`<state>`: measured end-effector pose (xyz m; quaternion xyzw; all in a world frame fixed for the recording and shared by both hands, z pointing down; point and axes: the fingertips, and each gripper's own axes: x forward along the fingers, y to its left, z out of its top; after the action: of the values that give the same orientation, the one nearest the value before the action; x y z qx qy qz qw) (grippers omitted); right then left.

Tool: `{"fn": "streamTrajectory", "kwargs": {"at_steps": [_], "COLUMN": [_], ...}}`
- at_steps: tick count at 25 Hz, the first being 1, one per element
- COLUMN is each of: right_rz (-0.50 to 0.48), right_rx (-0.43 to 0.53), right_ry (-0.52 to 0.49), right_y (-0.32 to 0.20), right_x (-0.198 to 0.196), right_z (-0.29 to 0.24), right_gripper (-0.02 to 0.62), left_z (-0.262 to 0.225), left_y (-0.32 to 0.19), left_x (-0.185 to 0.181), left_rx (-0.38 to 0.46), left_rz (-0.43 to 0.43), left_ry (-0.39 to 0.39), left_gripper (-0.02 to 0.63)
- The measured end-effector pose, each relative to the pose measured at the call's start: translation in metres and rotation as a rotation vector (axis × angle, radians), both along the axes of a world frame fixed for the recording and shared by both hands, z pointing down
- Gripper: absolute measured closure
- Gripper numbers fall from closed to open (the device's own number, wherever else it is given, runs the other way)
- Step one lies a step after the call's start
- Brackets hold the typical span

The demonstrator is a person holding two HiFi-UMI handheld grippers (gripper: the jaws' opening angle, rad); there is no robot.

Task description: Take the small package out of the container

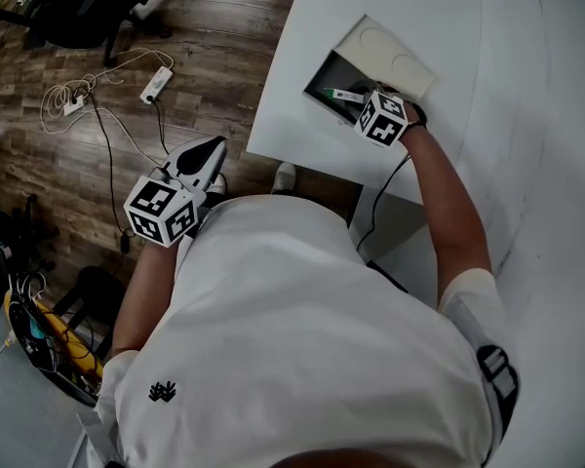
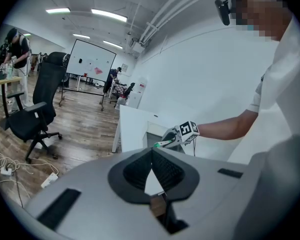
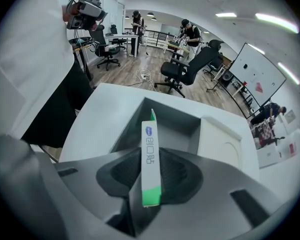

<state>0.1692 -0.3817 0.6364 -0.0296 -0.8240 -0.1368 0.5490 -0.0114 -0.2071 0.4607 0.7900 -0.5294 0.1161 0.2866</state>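
The main risk is the small package (image 3: 150, 134) slipping or swinging in the grip. The right gripper (image 3: 151, 176) has it edge-on and by its green end only, so most of the thin white box sticks out past the jaws, and a quick move could pivot it loose. In the head view it hangs over the dark opening of the container (image 1: 327, 71), a box recessed into the near left part of the white bench (image 1: 312, 18). If it let go here, it would likely drop straight back inside. Its free end could also catch the container's rim or the open lid (image 1: 385, 57) on the far side if it is drawn away low or at a tilt. The right jaws stand narrow, pressed on the package's two flat faces and touching nothing else. The left gripper (image 1: 203, 154) is held off the bench at the person's left, over the wooden floor, well away from the container. Its jaws meet at the tips with nothing between them.
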Motion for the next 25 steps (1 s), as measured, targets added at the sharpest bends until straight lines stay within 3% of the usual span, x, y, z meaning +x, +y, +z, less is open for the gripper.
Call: {"fn": "streamTrajectory", "kwargs": {"at_steps": [11,19,25], "right_rz": [0.129,0.360,0.534], "right_rx": [0.036,0.103,0.113], "right_ry": [-0.023,-0.106,-0.145], "right_y": [0.001,0.009,0.044], "right_x": [0.005,0.013,0.011], "right_z": [-0.015,-0.047,-0.074], "right_gripper": [0.499,0.500,0.500], "left_z": [0.004,0.010,0.008], "left_y": [0.006,0.019,0.037], "left_x": [-0.017,-0.034,-0.057], "left_rx": [0.035,0.060,0.078], "left_rz": [0.060,0.141,0.215], "left_ry": [0.013,0.024,0.032], "left_gripper": [0.600,0.600,0.600]}}
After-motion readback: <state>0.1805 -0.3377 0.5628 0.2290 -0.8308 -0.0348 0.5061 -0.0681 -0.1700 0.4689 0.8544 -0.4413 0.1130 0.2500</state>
